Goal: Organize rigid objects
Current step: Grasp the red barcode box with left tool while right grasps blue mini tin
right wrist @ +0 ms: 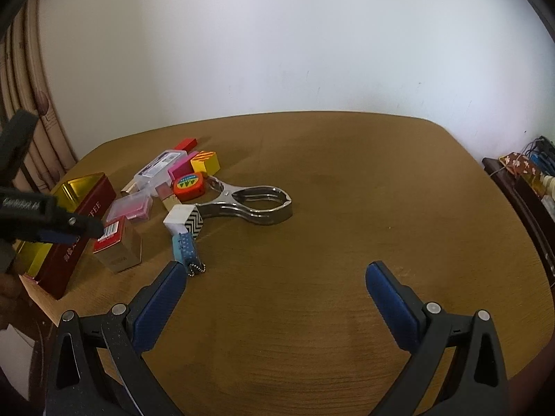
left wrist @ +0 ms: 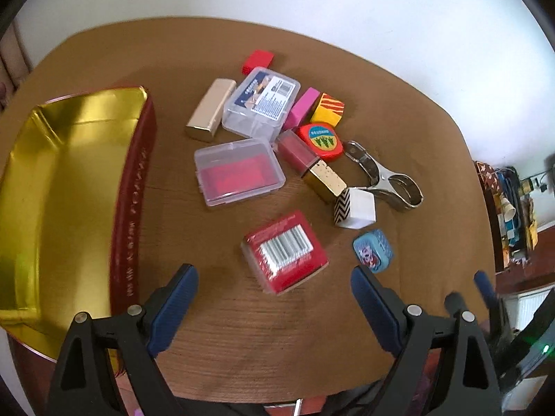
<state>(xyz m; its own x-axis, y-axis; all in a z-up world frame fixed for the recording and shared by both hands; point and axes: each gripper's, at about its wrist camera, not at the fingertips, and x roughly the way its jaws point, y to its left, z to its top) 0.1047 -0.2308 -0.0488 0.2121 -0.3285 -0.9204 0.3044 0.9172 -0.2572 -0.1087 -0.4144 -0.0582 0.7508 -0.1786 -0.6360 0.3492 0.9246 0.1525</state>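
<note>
Red box [left wrist: 285, 252] lies just ahead of the spread, empty left gripper [left wrist: 274, 306].

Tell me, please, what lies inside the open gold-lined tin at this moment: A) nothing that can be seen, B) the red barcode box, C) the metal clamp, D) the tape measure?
A: in the left wrist view the gold-lined tin shows only bare gold floor, while the tape measure, metal clamp and red barcode box all lie on the table.

Bare table [right wrist: 347, 208] lies right of the metal clip [right wrist: 249, 204]; the red tin [left wrist: 131, 208] walls off the left.
</note>
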